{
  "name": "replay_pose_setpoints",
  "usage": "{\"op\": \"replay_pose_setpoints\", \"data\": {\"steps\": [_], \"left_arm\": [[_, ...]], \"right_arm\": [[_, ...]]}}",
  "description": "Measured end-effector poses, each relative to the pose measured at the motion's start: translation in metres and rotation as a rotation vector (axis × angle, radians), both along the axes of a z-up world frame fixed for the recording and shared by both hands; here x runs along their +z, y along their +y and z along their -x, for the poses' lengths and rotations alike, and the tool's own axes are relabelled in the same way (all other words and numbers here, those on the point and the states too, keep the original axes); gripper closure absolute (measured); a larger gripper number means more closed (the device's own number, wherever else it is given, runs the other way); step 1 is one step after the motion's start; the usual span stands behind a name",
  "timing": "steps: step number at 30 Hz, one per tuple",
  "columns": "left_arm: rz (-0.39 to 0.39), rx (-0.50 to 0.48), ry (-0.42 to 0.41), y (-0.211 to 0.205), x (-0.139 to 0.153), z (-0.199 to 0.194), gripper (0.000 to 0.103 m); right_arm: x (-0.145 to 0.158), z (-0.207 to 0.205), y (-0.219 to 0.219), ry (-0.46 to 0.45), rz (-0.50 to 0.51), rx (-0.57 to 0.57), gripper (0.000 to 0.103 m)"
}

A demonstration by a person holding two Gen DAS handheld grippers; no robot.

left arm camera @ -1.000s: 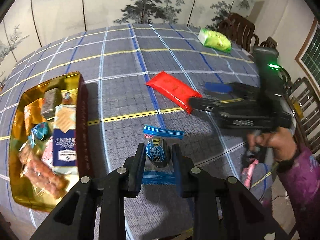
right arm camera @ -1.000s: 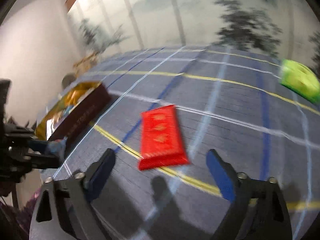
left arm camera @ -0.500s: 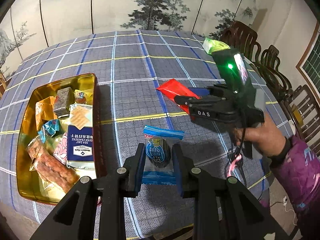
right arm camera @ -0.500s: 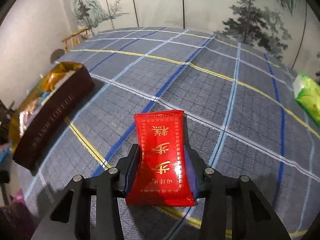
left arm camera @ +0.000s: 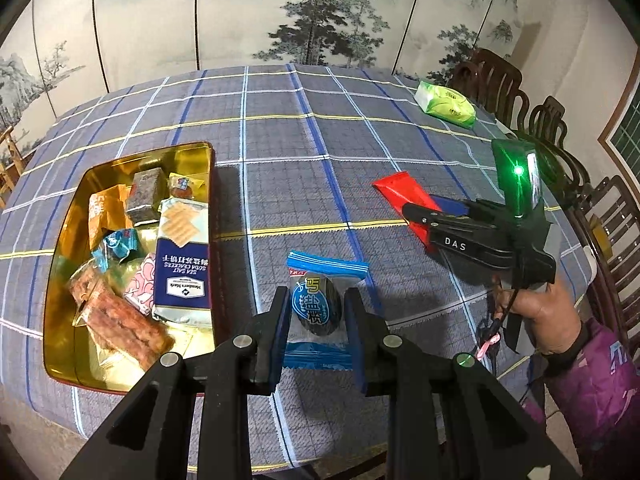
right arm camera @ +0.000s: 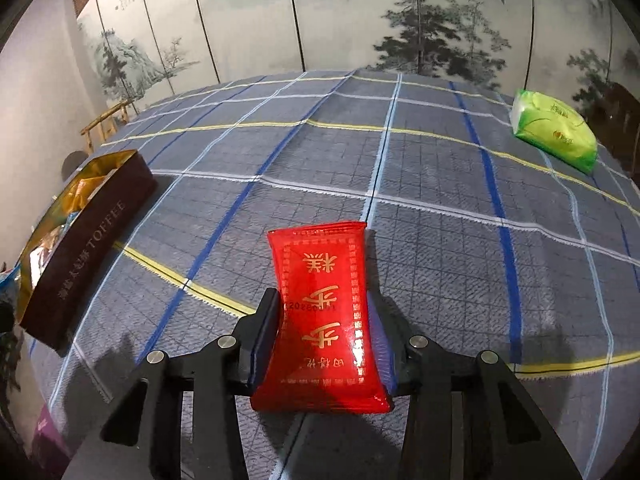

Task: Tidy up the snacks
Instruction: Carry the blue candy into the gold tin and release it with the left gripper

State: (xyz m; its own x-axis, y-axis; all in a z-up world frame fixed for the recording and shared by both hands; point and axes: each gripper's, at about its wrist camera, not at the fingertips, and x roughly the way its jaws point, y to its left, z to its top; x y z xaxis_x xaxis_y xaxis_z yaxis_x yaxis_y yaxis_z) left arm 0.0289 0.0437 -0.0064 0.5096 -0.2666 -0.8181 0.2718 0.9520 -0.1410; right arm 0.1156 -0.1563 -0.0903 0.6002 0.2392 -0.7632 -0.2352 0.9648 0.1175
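Snacks, laid out on a round table under a grey-blue checked cloth (left arm camera: 280, 184).

Blue packet (left arm camera: 318, 312): clear wrapper with blue ends and a dark oval sweet inside; clamped between the pads of the left gripper (left arm camera: 316, 318), near the table's front edge and just right of the tin.

Red packet (right arm camera: 324, 316): flat, glossy, gold characters; pinched at its sides by the right gripper (right arm camera: 324, 328), whose jaws have just been closing on it. From the left wrist view its far end (left arm camera: 400, 192) sticks out past the black fingers, low over the cloth; whether its underside touches the cloth cannot be told.

Tin (left arm camera: 70, 240): gold inside, dark brown outside, lettered TOFFEE on one long wall (right arm camera: 88, 248); open, on the left part of the table. Contents: a blue cracker pack (left arm camera: 184, 264), a dark brown block (left arm camera: 146, 196), an orange packet (left arm camera: 104, 216), a long reddish-brown piece (left arm camera: 120, 316) and other small wrapped items.

Green packet (left arm camera: 446, 104): lying alone near the far right edge, well apart from everything else.

Right hand (left arm camera: 544, 308): gripping the handle of its gripper, purple sleeve (left arm camera: 600, 384) at the wrist.
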Motion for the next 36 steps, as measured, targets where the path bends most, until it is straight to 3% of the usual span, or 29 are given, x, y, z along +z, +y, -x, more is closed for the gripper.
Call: {"op": "replay_pose_setpoints", "data": {"steps": [25, 32, 36], "left_arm": [[-0.008, 0.038, -0.047, 0.021, 0.005, 0.018, 0.079], [0.015, 0.096, -0.066, 0.057, 0.015, 0.021, 0.079], [-0.014, 0.166, -0.077, 0.092, 0.018, 0.02, 0.079]], "right_arm": [[-0.001, 0.0, 0.005, -0.003, 0.032, -0.005, 0.058], [-0.001, 0.0, 0.005, -0.004, 0.035, -0.006, 0.058], [-0.001, 0.0, 0.005, -0.003, 0.034, -0.006, 0.058]]}}
